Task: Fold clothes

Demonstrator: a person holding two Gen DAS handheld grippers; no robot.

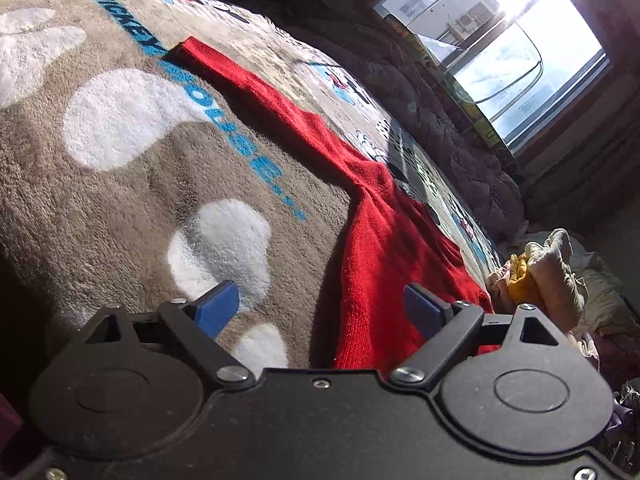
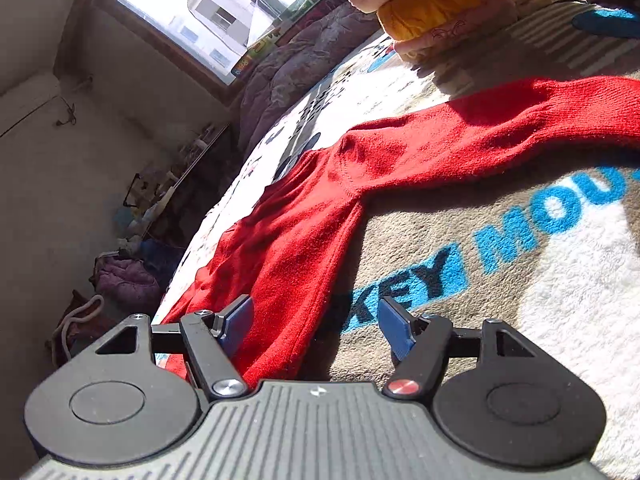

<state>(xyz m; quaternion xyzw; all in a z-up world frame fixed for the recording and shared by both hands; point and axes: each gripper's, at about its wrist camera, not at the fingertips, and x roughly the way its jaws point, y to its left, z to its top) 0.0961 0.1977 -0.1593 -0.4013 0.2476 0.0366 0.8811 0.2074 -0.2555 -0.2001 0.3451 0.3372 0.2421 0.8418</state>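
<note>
Here the red sweater [image 2: 304, 240] lies between the right gripper's [image 2: 316, 324] spread fingers.

A bed is covered by a grey-brown fleece blanket [image 1: 132, 200] with white spots and blue letters. A red knitted sweater [image 1: 384, 240] lies flat on it, one sleeve stretched out. Near it rests a pile of yellow and cream clothes [image 2: 436, 4].

A red knit sweater [image 1: 384, 240] lies spread flat across the fleece blanket [image 1: 132, 200], one long sleeve stretched out straight.
</note>
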